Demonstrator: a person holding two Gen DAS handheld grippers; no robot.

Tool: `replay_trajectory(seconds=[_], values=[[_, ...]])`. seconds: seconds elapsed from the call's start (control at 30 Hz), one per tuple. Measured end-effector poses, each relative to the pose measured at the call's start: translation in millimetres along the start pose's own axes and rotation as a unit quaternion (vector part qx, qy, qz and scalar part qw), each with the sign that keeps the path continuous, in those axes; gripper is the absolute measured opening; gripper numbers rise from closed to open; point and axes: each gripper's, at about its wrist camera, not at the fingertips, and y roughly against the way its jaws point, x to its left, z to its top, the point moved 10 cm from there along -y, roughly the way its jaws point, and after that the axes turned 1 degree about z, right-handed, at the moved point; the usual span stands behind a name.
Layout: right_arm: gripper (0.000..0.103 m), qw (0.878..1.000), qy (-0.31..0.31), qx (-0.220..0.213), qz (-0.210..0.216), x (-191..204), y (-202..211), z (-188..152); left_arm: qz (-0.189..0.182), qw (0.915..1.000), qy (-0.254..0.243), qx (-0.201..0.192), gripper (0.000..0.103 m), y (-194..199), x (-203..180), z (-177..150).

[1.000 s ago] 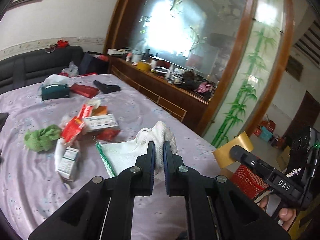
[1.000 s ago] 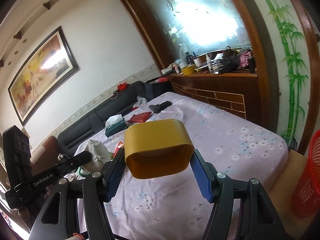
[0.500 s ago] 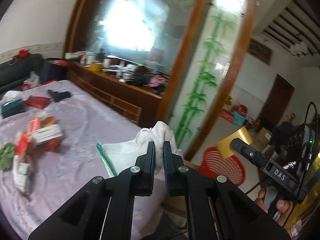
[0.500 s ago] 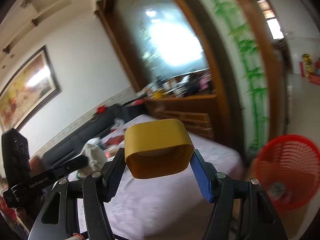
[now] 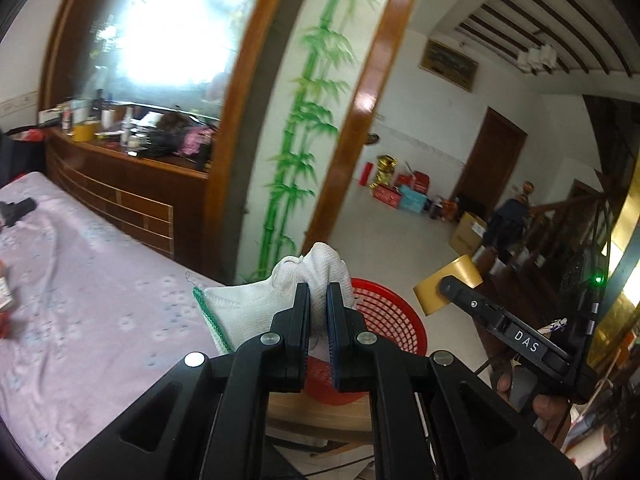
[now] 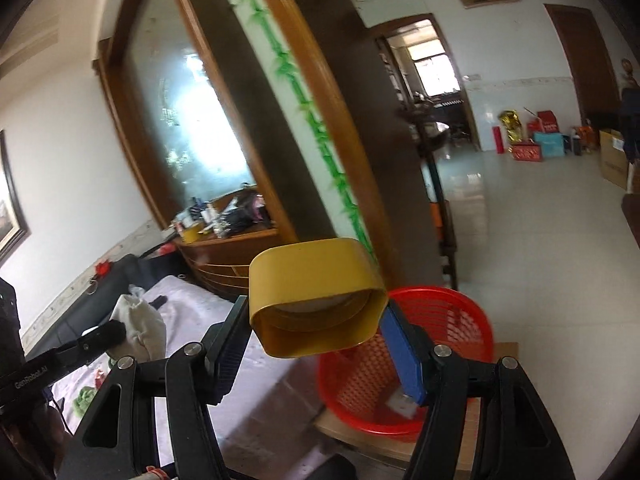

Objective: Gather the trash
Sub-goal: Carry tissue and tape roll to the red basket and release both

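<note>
Trash was in both claws: the left claw (image 5: 319, 300) had clamped tight on a white knitted glove (image 5: 276, 296) with a green cuff, and the right claw (image 6: 316, 320) was gripping a gold squarish cap (image 6: 316, 300) across its sides. Both loads hung short of the red mesh basket (image 6: 452, 320), which sat on a low wooden stand just past the corner of the lilac-covered bed (image 5: 100, 300). To drop cleanly, I'd judge each claw needed to be carried right over the basket's mouth before opening, glove especially, since its limp cuff could snag on the rim.
</note>
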Motion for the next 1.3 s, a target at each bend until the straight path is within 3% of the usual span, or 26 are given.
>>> replay_trajectory(seconds=[0.13, 0.53, 0.8, 1.3], values=[[0.069, 1.0, -0.015, 0.003, -0.015, -24.8, 1.5, -1.7, -0.017, 0.9993, 0.002, 0.033, 0.007, -35.3, -12.6, -9.6], [0.069, 0.998, -0.047, 0.029, -0.033, -72.9, -7.2, -11.6, -0.06, 0.9951, -0.002, 0.079, 0.007, -100.4, -35.1, -23.0], [0.07, 0.995, -0.079, 0.049, -0.037, -92.8, -26.8, -18.2, -0.062, 0.9905, -0.002, 0.122, 0.008, -137.8, -36.6, -49.1], [0.07, 0.993, -0.092, 0.063, -0.045, -100.0, -45.0, -20.6, -0.057, 0.9873, -0.01, 0.148, 0.01, -171.7, -34.6, -73.4]])
